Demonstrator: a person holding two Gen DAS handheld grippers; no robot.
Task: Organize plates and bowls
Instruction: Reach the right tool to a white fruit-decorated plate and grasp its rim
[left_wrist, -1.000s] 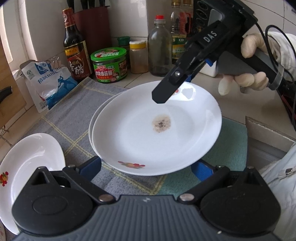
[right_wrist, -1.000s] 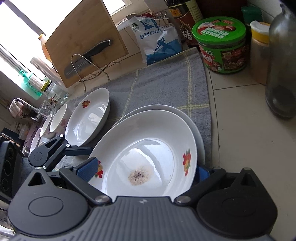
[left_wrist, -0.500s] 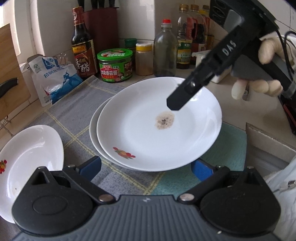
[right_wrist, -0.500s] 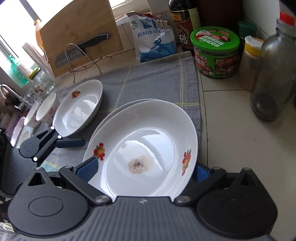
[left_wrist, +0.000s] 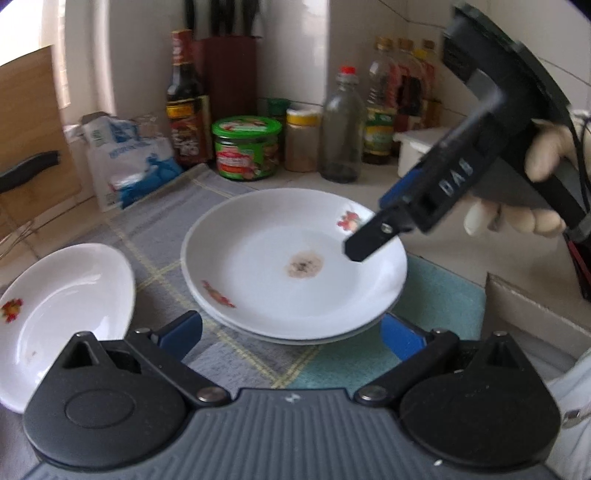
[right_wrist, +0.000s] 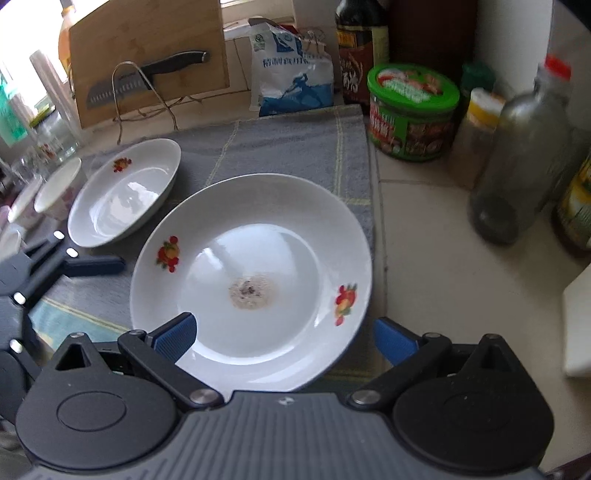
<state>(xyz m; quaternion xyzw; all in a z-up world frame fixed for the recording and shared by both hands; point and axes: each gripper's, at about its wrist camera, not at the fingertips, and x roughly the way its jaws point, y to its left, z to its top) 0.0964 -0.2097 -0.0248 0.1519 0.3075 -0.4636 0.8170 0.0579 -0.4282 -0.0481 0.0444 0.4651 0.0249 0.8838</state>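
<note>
Stacked plates (left_wrist: 295, 266) sit mid-frame on a grey checked cloth (right_wrist: 280, 147) over the tiled counter (right_wrist: 443, 280). Bottles crowd the upper right. Both grippers' fingers (left_wrist: 181, 328) are spread, holding nothing.

You are in a home kitchen: at twelve o'clock a dark wooden knife block (left_wrist: 231, 66) stands against the white tiled wall (left_wrist: 295, 44). At ten o'clock a bamboo cutting board (right_wrist: 147, 55) holds a black-handled cleaver (right_wrist: 147, 79); a green-lidded jar (left_wrist: 246, 152) and dark soy-sauce bottle (left_wrist: 183, 110) crowd the counter.
</note>
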